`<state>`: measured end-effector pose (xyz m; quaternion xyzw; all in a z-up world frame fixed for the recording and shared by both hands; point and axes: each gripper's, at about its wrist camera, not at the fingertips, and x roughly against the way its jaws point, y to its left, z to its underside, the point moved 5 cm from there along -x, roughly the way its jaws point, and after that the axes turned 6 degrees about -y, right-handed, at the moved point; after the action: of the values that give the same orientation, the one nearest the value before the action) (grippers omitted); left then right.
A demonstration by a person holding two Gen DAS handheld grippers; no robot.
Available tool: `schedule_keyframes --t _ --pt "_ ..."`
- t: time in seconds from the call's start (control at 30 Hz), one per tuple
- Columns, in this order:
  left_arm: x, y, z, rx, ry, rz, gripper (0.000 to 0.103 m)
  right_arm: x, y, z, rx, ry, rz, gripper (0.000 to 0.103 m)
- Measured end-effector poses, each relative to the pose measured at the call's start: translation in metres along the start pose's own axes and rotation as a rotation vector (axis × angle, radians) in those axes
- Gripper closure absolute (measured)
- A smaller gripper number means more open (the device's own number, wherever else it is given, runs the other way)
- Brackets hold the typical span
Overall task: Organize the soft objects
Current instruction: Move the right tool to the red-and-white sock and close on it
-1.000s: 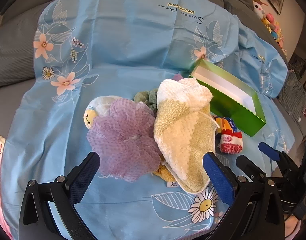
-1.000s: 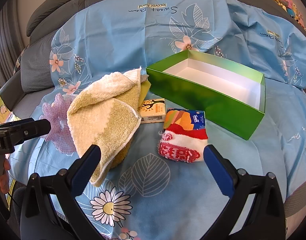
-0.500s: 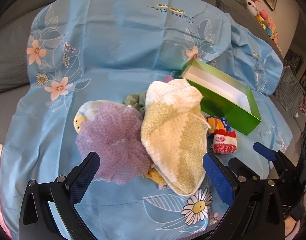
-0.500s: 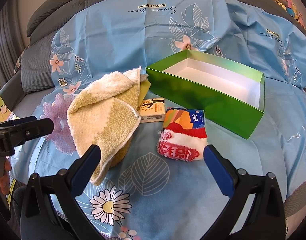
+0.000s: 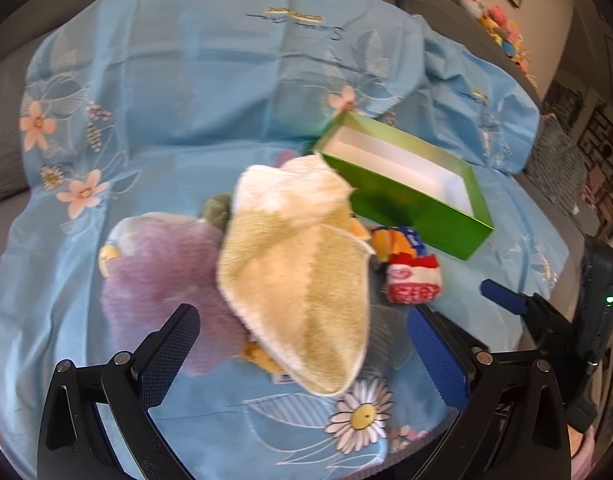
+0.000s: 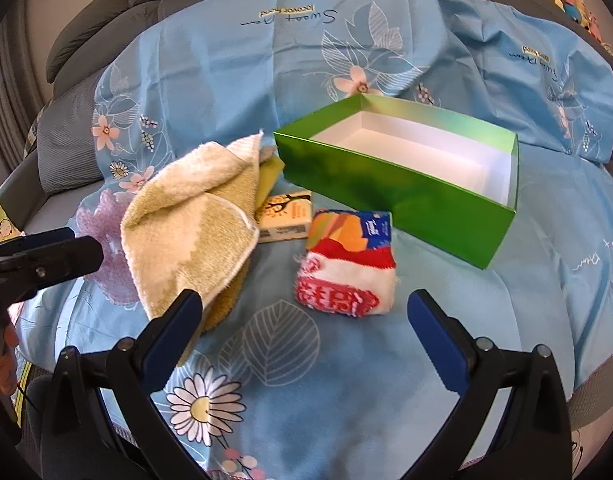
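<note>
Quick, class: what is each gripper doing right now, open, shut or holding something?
Left gripper: open, holding nothing, above the yellow towel.
Right gripper: open, holding nothing.

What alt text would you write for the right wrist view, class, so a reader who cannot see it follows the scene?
An open right gripper hovers over a blue floral sheet, facing a red-and-white cloth and an empty green box behind it. A yellow towel lies to the left, with the left gripper at the edge.
</note>
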<state>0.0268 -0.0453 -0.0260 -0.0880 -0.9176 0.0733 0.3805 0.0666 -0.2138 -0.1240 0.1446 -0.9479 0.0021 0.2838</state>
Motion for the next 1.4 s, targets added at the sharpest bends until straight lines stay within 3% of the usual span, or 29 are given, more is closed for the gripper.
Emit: schedule_keyframes --t 0.4,0.77,0.97,1.13,1.27,1.33,1.4 --pt "-0.04 -0.068 -0.014 -0.167 0.029 0.072 0.0 0.0 -0.036 0.007 -0.04 0.005 0.022 0.001" --pt "-0.09 -0.107 -0.001 -0.248 0.114 0.2 0.0 -0.021 -0.063 0.021 -0.067 0.068 -0.106 0.002" --pt "-0.119 -0.105 0.003 -0.209 0.178 0.2 0.011 -0.042 -0.064 0.025 -0.084 0.1 -0.148 0.014" --pt "-0.136 -0.104 0.01 -0.196 0.268 0.219 0.04 -0.052 -0.064 0.021 -0.076 0.105 -0.164 0.019" --pt "-0.141 -0.1 0.012 -0.15 0.288 0.252 0.041 -0.056 -0.06 0.02 -0.029 0.11 -0.16 0.036" --pt "-0.141 -0.099 0.013 -0.141 0.29 0.258 0.041 -0.056 -0.057 0.021 -0.033 0.113 -0.201 0.054" --pt "-0.14 -0.097 0.014 -0.135 0.29 0.264 0.042 -0.057 -0.054 0.021 -0.023 0.112 -0.203 0.056"
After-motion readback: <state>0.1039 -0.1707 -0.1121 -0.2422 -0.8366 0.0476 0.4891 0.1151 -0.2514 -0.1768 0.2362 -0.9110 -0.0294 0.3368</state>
